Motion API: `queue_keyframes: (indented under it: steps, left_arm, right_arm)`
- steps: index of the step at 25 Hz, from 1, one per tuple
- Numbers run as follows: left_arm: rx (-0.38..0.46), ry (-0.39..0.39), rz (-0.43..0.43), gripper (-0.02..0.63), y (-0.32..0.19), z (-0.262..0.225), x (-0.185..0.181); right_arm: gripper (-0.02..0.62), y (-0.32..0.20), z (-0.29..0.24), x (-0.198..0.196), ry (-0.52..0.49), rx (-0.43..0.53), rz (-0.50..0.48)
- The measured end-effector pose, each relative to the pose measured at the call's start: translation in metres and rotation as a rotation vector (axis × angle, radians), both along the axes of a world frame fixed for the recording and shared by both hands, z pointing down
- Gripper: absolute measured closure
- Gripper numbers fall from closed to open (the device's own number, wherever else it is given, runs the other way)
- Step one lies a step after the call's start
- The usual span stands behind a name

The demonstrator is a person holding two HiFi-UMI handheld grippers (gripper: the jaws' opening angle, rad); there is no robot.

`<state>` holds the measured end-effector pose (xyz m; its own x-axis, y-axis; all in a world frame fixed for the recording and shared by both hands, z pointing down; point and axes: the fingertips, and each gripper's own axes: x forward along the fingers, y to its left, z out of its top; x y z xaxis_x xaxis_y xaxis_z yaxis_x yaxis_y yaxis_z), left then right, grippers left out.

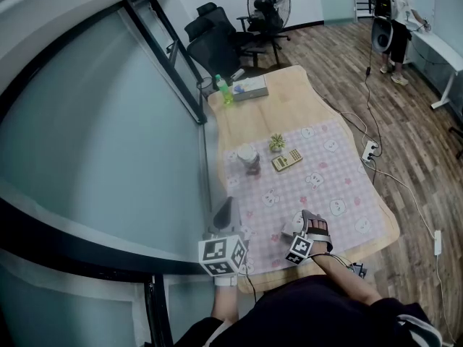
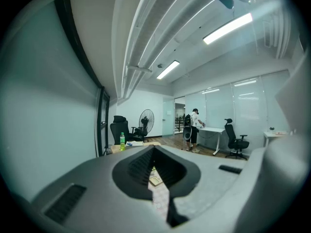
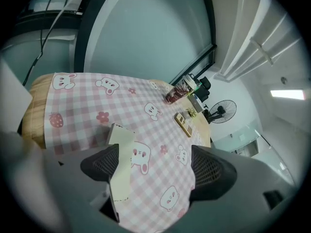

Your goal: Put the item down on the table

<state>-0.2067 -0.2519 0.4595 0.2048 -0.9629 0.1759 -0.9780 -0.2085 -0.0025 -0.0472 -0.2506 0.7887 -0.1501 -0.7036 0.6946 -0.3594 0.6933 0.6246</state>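
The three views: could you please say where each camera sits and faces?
Head view: on the person's head, looking steeply down at the pink checked tablecloth; left gripper, right gripper and right forearm show.
Left gripper view: rides that gripper, facing level across the office past its jaws.
Right gripper view: rides that gripper, tilted down over the tablecloth, jaws apart.
Shared: all three show the flat yellow calculator.

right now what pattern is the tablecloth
Tablecloth: pink-and-white check with cartoon animals; best in right gripper view.

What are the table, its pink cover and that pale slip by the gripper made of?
Table: wood or wood-look, pale grain, matte.
Cover: likely fabric or vinyl, printed pink checks with bunnies.
Slip: seemingly thin card or paper, cream, flat, one fold.
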Motion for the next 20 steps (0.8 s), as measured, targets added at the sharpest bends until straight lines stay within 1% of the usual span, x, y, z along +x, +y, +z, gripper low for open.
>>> queue_keyframes:
  steps: [3,4,5,6,8,9,16,20]
  left_arm:
    - [-0.002,0.0,0.0,0.606,0.0,0.0,0.0]
    - [-0.003,0.0,-0.001,0.606,0.0,0.001,0.0]
    - [-0.004,0.0,-0.002,0.606,0.0,0.001,-0.001]
    - [-0.003,0.0,-0.005,0.606,0.001,0.001,-0.003]
    - [-0.001,0.001,-0.008,0.606,0.001,0.0,-0.005]
    - [-0.001,0.001,-0.008,0.606,0.001,-0.001,-0.005]
    - [0.0,0.004,0.001,0.606,-0.002,0.0,-0.002]
    - [-0.004,-0.005,0.004,0.606,0.0,0.0,-0.001]
  right_arm:
    - [0.15,-0.01,-0.022,0.005,-0.053,0.089,0.043]
    - [0.187,-0.012,-0.025,0.007,-0.076,0.103,0.062]
    - [0.519,-0.013,-0.025,0.009,-0.095,0.097,0.075]
    - [0.581,-0.012,-0.022,0.01,-0.111,0.071,0.083]
    - [0.581,-0.011,-0.016,0.012,-0.128,0.019,0.096]
    - [0.581,-0.011,-0.015,0.013,-0.131,0.009,0.102]
    - [0.581,-0.014,-0.013,0.017,-0.116,0.021,0.103]
    - [0.581,-0.015,-0.018,0.02,-0.157,0.015,0.118]
